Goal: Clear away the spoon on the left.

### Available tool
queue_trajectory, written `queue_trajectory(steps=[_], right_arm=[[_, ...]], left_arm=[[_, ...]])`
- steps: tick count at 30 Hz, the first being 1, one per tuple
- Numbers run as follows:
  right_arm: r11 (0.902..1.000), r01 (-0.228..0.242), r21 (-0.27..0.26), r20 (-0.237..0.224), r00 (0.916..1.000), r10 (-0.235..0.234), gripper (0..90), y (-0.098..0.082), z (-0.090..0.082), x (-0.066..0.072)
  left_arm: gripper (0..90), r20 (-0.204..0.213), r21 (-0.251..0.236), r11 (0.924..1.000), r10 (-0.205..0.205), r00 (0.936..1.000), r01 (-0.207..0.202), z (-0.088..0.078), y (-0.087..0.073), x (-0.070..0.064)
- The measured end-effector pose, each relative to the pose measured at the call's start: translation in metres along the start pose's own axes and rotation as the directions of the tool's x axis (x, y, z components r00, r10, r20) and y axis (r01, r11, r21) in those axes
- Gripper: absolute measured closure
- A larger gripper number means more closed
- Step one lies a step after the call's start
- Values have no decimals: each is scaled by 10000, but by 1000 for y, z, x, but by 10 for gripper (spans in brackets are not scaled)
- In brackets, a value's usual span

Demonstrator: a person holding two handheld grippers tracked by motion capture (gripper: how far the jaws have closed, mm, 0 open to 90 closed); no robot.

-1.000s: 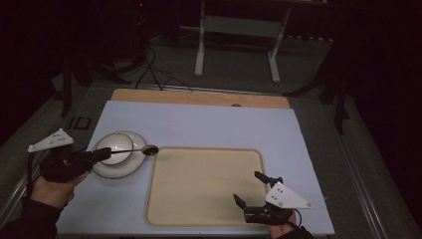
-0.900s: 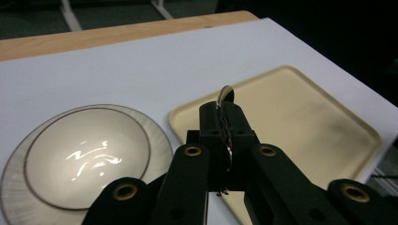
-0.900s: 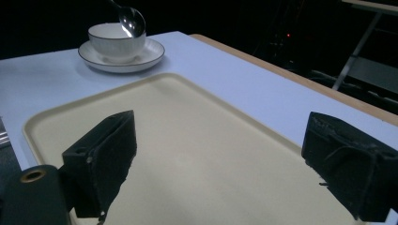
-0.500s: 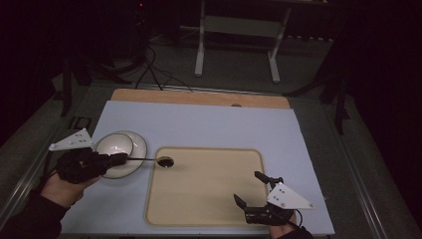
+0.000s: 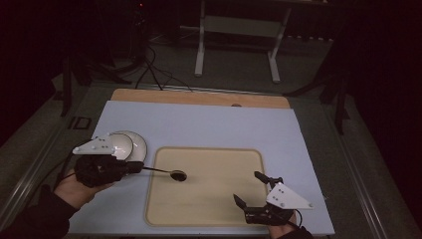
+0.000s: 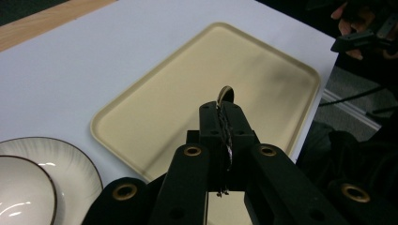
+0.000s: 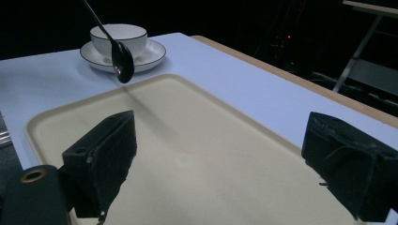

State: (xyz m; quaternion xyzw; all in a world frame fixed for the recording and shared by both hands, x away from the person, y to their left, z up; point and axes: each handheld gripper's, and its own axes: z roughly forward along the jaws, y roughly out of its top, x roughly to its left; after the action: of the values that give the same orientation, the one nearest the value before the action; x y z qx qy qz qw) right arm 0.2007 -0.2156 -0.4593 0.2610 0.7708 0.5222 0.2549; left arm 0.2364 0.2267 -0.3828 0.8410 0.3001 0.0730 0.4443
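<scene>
No readable text, label, brand, number or sign on any surface in these views.

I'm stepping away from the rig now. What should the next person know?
Left tool: shut on the spoon, holding it by the handle, bowl end in the air above the tray's left part.
Right tool: open, nothing in it, over the tray's near right corner.
Cup sits on its saucer, left of the tray.
Done: spoon brought over the tray.
Left, probably: lay the spoon on the tray and release.
</scene>
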Motion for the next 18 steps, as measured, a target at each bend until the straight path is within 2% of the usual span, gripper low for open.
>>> queue_trajectory(steps=[8, 13, 18], right_arm=[[10000, -9, 25, 2, 10000, 9, 107, 0, 0, 0], [10000, 21, 50, 18, 10000, -22, 107, 0, 1, 1], [10000, 35, 93, 34, 10000, -36, 108, -1, 1, 0]], left_arm=[[892, 681, 595, 9961, 604, 9958, -645, 12, 7, -7], [892, 1013, 970, 9916, 761, 9919, -860, 21, 12, -8], [892, 1470, 1453, 9838, 839, 9856, -1054, 35, 17, -9]])
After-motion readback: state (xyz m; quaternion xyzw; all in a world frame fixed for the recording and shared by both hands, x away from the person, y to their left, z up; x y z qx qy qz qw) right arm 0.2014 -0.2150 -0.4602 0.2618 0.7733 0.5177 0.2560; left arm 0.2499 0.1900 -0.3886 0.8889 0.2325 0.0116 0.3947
